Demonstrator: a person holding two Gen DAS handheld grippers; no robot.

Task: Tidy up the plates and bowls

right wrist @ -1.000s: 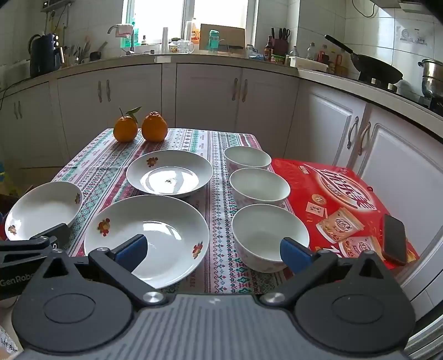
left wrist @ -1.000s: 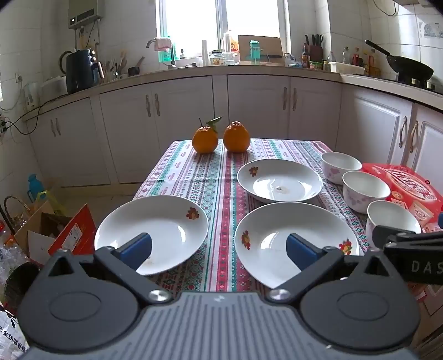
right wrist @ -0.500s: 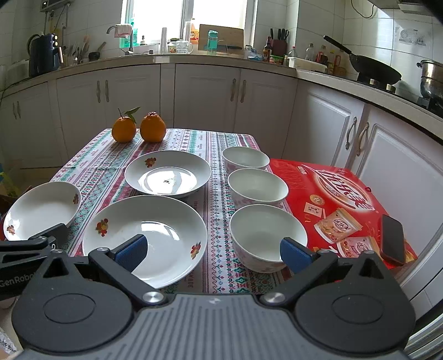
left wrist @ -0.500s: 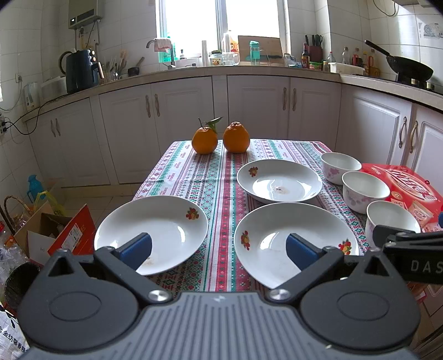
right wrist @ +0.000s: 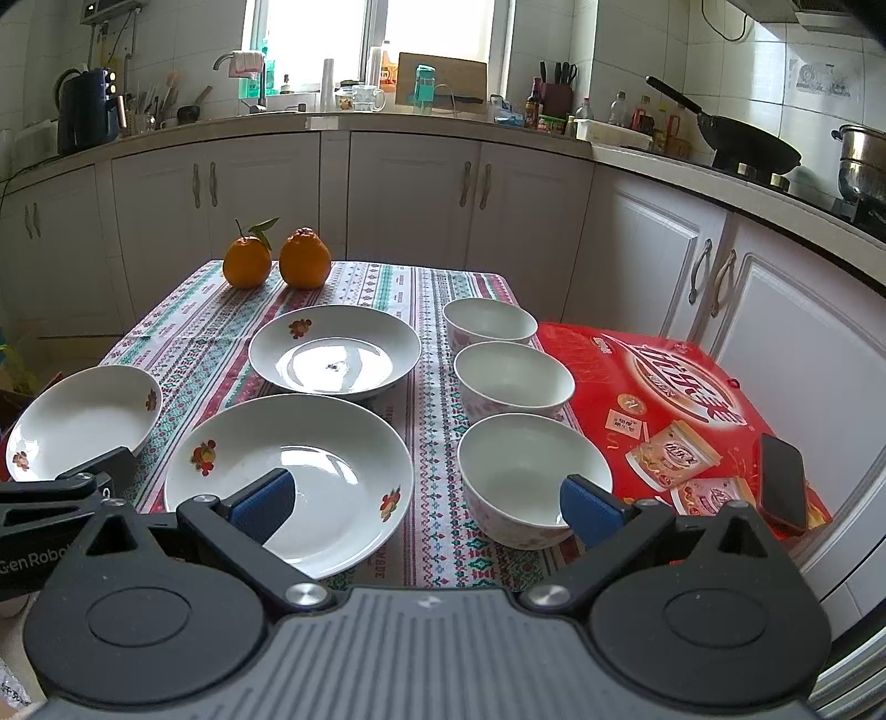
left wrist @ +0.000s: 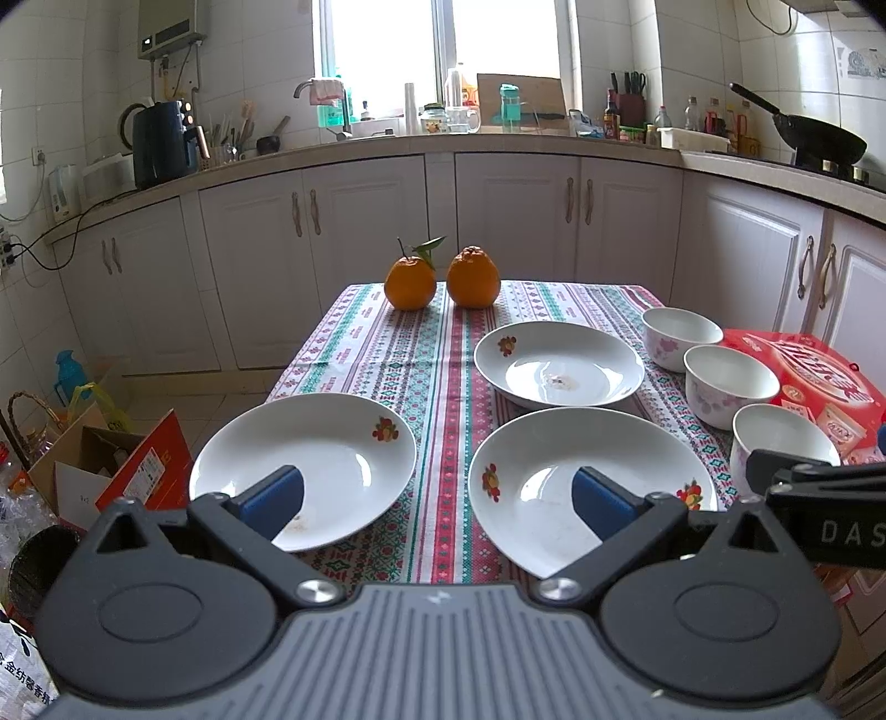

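I see three white plates with small flower prints on the striped tablecloth: a near left plate [left wrist: 310,465], a near middle plate [right wrist: 288,476] and a far plate [right wrist: 335,357] behind it. To their right, three white bowls stand in a row from front to back: the near bowl [right wrist: 526,476], the middle bowl [right wrist: 512,382] and the far bowl [right wrist: 490,324]. None is stacked; each sits apart on the cloth.

My left gripper [left wrist: 437,498] hangs over the near edge of the surface [left wrist: 432,354], its blue fingers [left wrist: 271,498] spread wide and holding nothing; one sits in front of the near left plate, the other in front of the near middle plate. My right gripper [right wrist: 426,498] is likewise released and empty, one finger before the near middle plate, the other before the near bowl. Whether any finger touches the crockery I cannot tell.

Two oranges [left wrist: 440,277] rest at the far end of the surface. A red box [right wrist: 681,399] lies just right of the bowls, with a dark phone [right wrist: 783,482] on it. Behind run white cabinets [right wrist: 410,194], a counter with a kettle [left wrist: 163,144] and a wok [right wrist: 736,138], and a bright window [left wrist: 443,44].
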